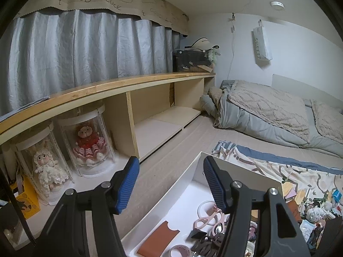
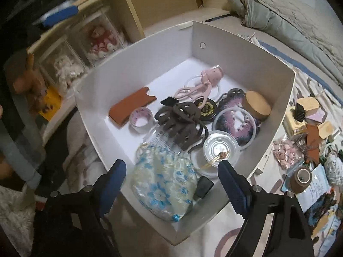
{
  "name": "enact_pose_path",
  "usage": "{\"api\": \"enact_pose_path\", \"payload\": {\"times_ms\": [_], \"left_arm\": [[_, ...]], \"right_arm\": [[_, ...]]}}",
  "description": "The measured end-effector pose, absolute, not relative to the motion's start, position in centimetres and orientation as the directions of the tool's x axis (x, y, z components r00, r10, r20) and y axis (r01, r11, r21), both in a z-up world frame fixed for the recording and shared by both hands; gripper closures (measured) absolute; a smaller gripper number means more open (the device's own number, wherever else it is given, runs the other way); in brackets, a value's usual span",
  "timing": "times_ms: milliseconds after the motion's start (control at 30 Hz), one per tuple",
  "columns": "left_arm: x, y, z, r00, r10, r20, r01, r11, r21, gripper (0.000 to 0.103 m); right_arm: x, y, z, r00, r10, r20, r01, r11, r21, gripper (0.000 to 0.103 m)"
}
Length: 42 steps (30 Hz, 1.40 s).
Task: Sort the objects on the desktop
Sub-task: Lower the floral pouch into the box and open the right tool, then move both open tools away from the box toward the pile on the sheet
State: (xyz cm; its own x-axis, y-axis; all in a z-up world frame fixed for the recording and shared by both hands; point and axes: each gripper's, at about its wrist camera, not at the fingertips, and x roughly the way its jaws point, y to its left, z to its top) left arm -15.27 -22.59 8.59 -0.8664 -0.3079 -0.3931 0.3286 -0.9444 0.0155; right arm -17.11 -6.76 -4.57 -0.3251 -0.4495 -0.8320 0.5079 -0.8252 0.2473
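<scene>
Floral pouch (image 2: 164, 187) below right claw (image 2: 171, 184), hair clip (image 2: 182, 117) behind

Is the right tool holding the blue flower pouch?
No, the right tool is open and empty above the pouch, which lies in the white box.

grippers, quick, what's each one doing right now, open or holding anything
Left gripper: open, empty, above the far end of the white box.
Right gripper: open, empty, above the blue floral pouch in the box.

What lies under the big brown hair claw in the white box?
The brown hair claw rests partly on a clear plastic packet and a black round disc; anything directly beneath is covered.
</scene>
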Motion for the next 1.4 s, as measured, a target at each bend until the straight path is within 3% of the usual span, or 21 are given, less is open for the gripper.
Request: {"api": "enact_pose_path", "payload": {"times_ms": [400, 433, 467, 667, 767, 900, 967, 1400], "left_arm": [[-15.3, -22.2, 8.6, -0.867, -0.304, -0.395, 0.321, -0.947, 0.025, 0.041], [-15.3, -22.2, 8.6, -0.867, -0.304, -0.396, 0.321, -0.947, 0.025, 0.041], [-15.3, -22.2, 8.6, -0.867, -0.305, -0.395, 0.322, -0.946, 0.024, 0.041], [-15.2, -22.1, 8.4, -0.865, -0.302, -0.401, 0.318, -0.948, 0.027, 0.041], [-15.1, -22.0, 8.3, -0.864, -0.305, -0.400, 0.319, -0.947, 0.033, 0.031], [-15.0, -21.8, 8.2, -0.866, -0.305, -0.395, 0.315, -0.948, 0.041, 0.028], [-15.0, -21.8, 8.2, -0.867, -0.301, -0.396, 0.311, -0.950, 0.041, 0.022], [-15.2, -20.9, 8.0, -0.872, -0.280, -0.402, 0.281, -0.958, 0.058, 0.008]], "right_arm": [[-17.0, -6.9, -4.8, -0.334, -0.448, -0.829, 0.514, -0.824, 0.239, 0.016], [-16.9, -6.8, -4.7, -0.348, -0.451, -0.822, 0.512, -0.826, 0.236, 0.011], [-16.9, -6.8, -4.5, -0.368, -0.453, -0.812, 0.511, -0.828, 0.231, 0.000], [-16.5, -6.3, -2.8, -0.466, -0.476, -0.746, 0.518, -0.830, 0.207, 0.000], [-16.6, -5.8, -2.3, -0.508, -0.471, -0.721, 0.511, -0.839, 0.188, 0.000], [-16.6, -5.1, -1.5, -0.574, -0.455, -0.681, 0.500, -0.853, 0.148, 0.000], [-16.6, -4.6, -1.0, -0.599, -0.461, -0.654, 0.493, -0.857, 0.152, 0.000], [-17.0, -1.4, 1.6, -0.766, -0.420, -0.487, 0.395, -0.905, 0.158, 0.000]]}}
